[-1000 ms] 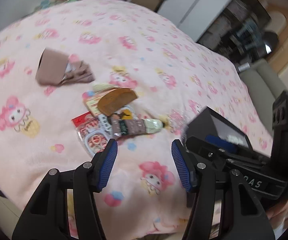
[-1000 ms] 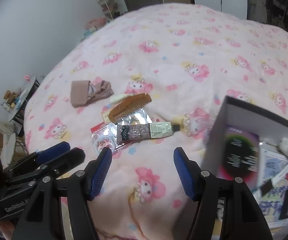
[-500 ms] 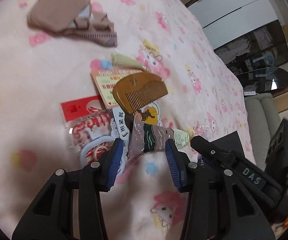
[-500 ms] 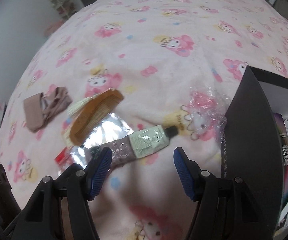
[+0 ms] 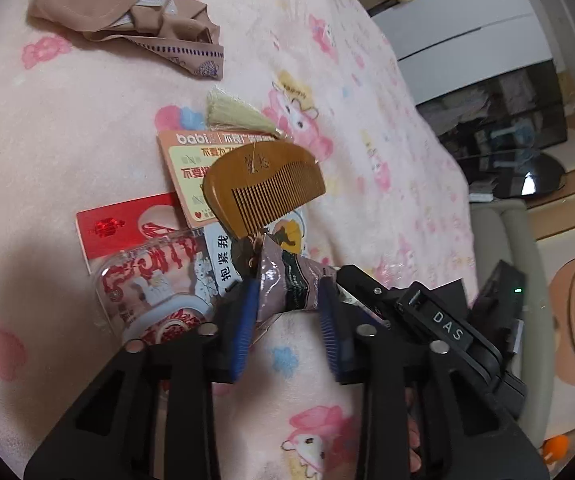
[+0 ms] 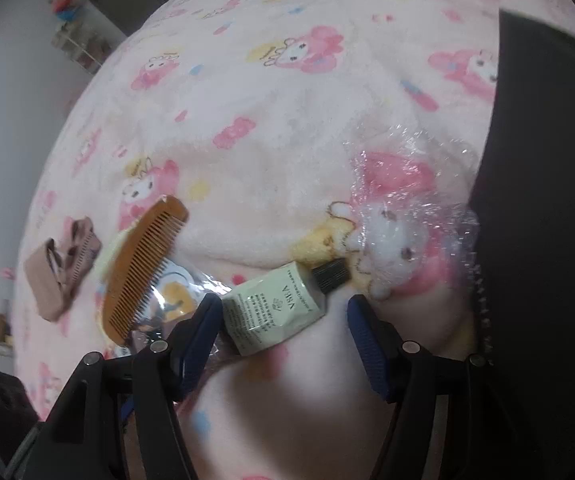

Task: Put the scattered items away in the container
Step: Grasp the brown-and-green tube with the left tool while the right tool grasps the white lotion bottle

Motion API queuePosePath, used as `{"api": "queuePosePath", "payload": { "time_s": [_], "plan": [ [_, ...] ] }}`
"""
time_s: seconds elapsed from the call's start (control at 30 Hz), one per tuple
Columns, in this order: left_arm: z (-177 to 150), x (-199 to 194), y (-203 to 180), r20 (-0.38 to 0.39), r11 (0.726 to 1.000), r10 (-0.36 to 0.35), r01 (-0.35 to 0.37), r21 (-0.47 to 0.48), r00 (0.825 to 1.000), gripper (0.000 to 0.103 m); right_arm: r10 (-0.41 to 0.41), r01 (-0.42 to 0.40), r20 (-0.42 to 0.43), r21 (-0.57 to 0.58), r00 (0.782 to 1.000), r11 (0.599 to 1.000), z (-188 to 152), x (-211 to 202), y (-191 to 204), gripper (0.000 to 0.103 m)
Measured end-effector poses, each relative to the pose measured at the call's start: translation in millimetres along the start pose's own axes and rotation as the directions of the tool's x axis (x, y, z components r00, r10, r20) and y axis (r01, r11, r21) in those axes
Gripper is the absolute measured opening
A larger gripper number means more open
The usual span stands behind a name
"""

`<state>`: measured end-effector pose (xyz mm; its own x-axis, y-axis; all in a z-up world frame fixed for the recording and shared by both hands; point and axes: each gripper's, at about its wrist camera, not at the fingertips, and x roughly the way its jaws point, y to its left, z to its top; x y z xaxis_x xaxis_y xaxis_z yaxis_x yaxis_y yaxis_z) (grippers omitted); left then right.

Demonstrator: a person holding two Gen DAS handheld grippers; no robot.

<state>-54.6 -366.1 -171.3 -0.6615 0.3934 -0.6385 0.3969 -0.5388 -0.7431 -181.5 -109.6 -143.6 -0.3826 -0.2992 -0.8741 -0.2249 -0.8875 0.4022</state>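
Both wrist views look steeply down, close to the bed (image 5: 87, 128). The left wrist view faces the tube (image 5: 291, 284) from its crimped end, the right wrist view from its cap end; both share the tube and comb (image 6: 143, 268).

left gripper (image 5: 287, 316) angled down, jaws closing, something between the pads; right gripper (image 6: 283, 334) pitched steeper down, jaws wide, not gripping.

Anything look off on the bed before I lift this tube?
The tube is crumpled at its crimped end, where the left tongs are closing around it. Loose clear plastic wrap lies crinkled beside the black box.
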Motion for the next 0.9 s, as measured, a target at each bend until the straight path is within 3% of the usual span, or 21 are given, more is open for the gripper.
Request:
{"api": "queuePosePath", "payload": {
  "time_s": [0.23,0.27,0.37,0.47,0.53,0.6,0.67,0.73,0.83,0.9],
  "plan": [
    [-7,-22,5,0.027,1.0,-0.009,0.01,-0.013,1.0,0.026,0.039,-0.038,0.003,-0.118,0.999,0.992,-13,-5,22,0.049],
    [-9,-27,7,0.031,1.0,-0.008,0.008,-0.016,0.999,0.026,0.083,-0.084,-0.012,-0.119,0.996,0.989,-16,-6,24,0.037],
    [-16,-42,12,0.042,0.999,-0.024,0.025,-0.023,0.999,0.023,0.201,-0.212,-0.081,-0.158,0.976,0.964,-27,-8,39,0.028],
    [-19,-53,17,0.069,0.999,0.037,-0.036,-0.024,0.997,0.023,0.163,-0.168,-0.042,-0.289,0.986,0.943,-40,-19,62,0.027],
    [-16,-53,25,0.06,0.998,0.035,-0.032,-0.051,0.998,0.023,0.139,-0.131,0.009,-0.275,0.99,0.952,-37,-24,62,0.027],
    [-14,-50,30,0.041,0.997,0.017,-0.014,-0.07,0.999,0.025,0.097,-0.084,0.051,-0.204,0.994,0.975,-27,-25,50,0.033],
    [-13,-45,29,0.03,0.998,0.0,0.002,-0.061,1.0,0.029,0.054,-0.043,0.082,-0.124,0.995,0.991,-16,-23,34,0.054],
    [-10,-36,23,0.013,0.999,-0.005,0.005,-0.039,1.0,0.029,0.038,-0.037,0.084,-0.019,0.996,0.999,-8,-19,14,0.063],
    [-5,-26,17,0.003,1.0,0.012,-0.012,-0.022,1.0,0.029,0.025,-0.032,0.064,0.106,0.998,0.994,0,-4,-3,0.068],
    [-2,-21,15,-0.007,1.0,0.019,-0.019,-0.018,1.0,0.029,0.019,-0.025,0.059,0.098,0.998,0.995,2,3,-2,0.068]
  ]
}}
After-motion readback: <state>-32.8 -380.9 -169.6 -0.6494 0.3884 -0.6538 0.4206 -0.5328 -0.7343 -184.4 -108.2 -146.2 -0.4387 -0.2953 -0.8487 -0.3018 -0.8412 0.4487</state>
